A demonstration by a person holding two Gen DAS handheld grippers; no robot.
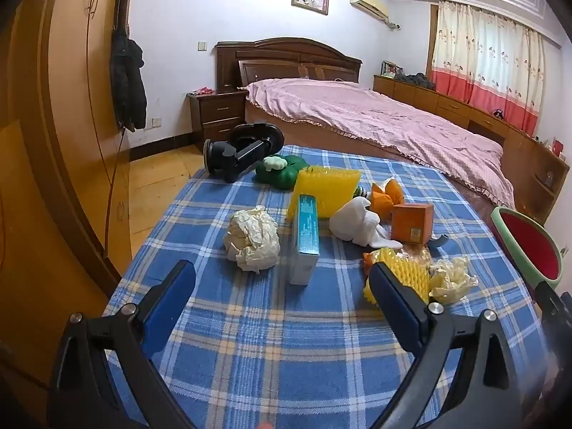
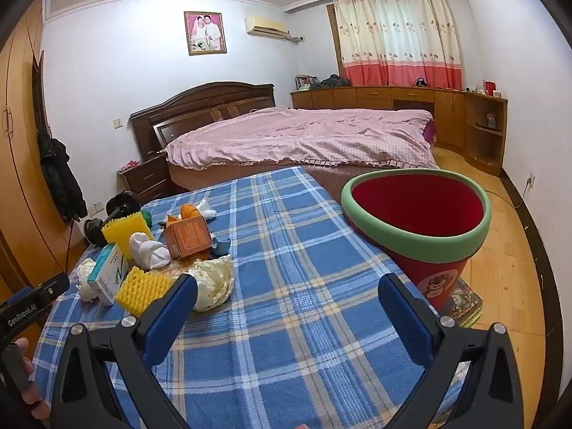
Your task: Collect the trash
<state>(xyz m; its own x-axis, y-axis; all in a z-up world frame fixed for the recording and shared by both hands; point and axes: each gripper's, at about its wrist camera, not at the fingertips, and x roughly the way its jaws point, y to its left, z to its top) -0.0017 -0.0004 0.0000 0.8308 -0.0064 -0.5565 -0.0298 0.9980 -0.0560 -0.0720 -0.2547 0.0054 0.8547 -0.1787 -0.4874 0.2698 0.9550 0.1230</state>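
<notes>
black tongs [image 1: 282, 279] with blue pads [image 2: 178, 307] and silver screws.

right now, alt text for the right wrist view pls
The open right gripper hovers empty over a blue plaid cloth. A red bin with a green rim stands ahead right; crumpled paper and boxes lie left.

Bare plaid surface [image 2: 286, 321] lies open ahead of both tongs. Clutter crowds its far left: crumpled paper [image 1: 252, 237], a box [image 1: 304, 239], yellow foam [image 1: 400, 275]. The red bin [image 2: 418, 214] blocks the right edge.
</notes>
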